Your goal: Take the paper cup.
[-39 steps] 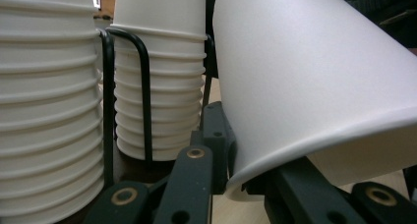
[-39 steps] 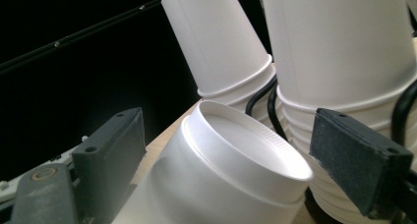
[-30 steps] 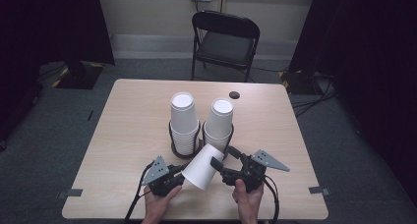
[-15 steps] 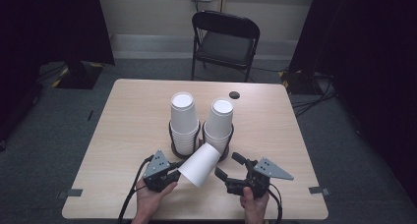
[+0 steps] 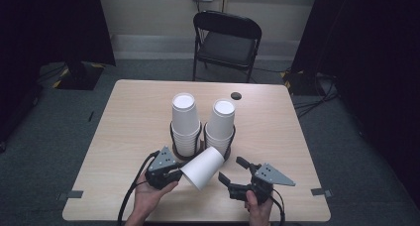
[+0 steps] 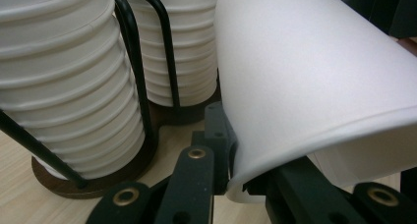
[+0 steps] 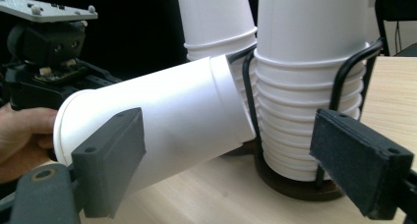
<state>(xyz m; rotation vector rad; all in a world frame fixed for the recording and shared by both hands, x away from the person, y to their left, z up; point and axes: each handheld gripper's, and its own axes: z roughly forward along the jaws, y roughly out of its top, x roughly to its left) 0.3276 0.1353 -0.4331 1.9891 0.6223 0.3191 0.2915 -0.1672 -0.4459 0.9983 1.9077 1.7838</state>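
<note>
A: Start big. What does the high view give?

B: The table [image 5: 133, 132] whole, a folding chair [image 5: 226, 42] behind it, and near the middle two stacks of white cups, the left stack [image 5: 185, 123] and the right stack [image 5: 220, 126], each upside down in a black wire holder. A small dark disc [image 5: 236, 95] lies toward the far edge.

A: And the single cup?

B: The loose cup [image 5: 204, 167] is tilted in the air just in front of the stacks, rim toward the left gripper [image 5: 174, 174]. The right gripper [image 5: 233, 170] sits beside it, apart from the cup.

A: What do the gripper views add?

B: The left gripper view shows the grip itself: the jaws are clamped on the cup's rim [image 6: 275, 160], one pad inside, one outside, which the high view is too small to show. It also shows the wooden base [image 6: 98, 182] under the nearest holder.

A: The right gripper view?

B: Its jaws stand apart with nothing between the pads; the cup [image 7: 167, 121] lies beyond them, its base end close against a stack [image 7: 305, 86]. The person's hand [image 7: 22, 140] is at the left edge.
</note>
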